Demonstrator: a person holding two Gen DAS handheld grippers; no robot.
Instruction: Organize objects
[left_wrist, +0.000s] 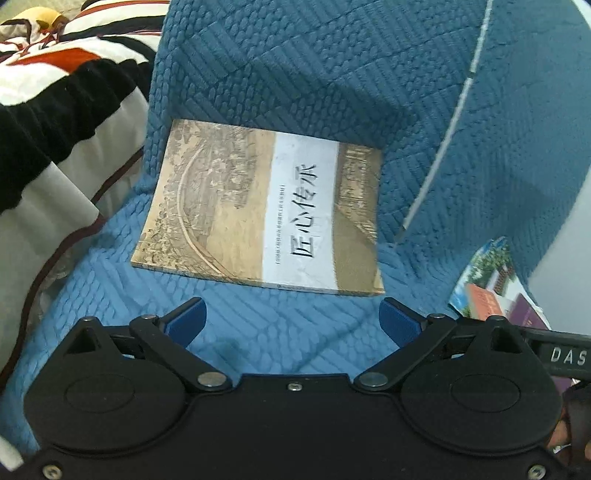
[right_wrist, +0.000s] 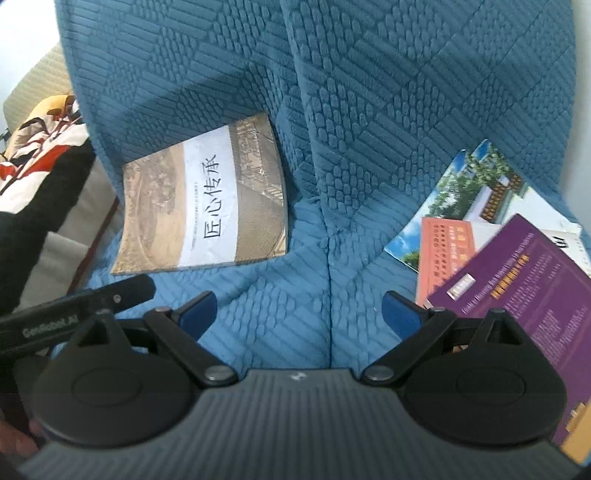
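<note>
On your left lies a blanket (left_wrist: 55, 85), white with black, red and dark-red bands, heaped beside the sofa (left_wrist: 332, 74). The sofa wears a blue quilted cover (right_wrist: 369, 110) stitched in blocks of short ribs, with a seam running down between its back cushions and on across the seat. A pale piping line (left_wrist: 443, 140) curves along the armrest edge in your left view. Past the blanket's far end you can see something yellow (left_wrist: 38, 16), too small to make out, and a beige ribbed surface (right_wrist: 40, 77) behind it in your right view.
</note>
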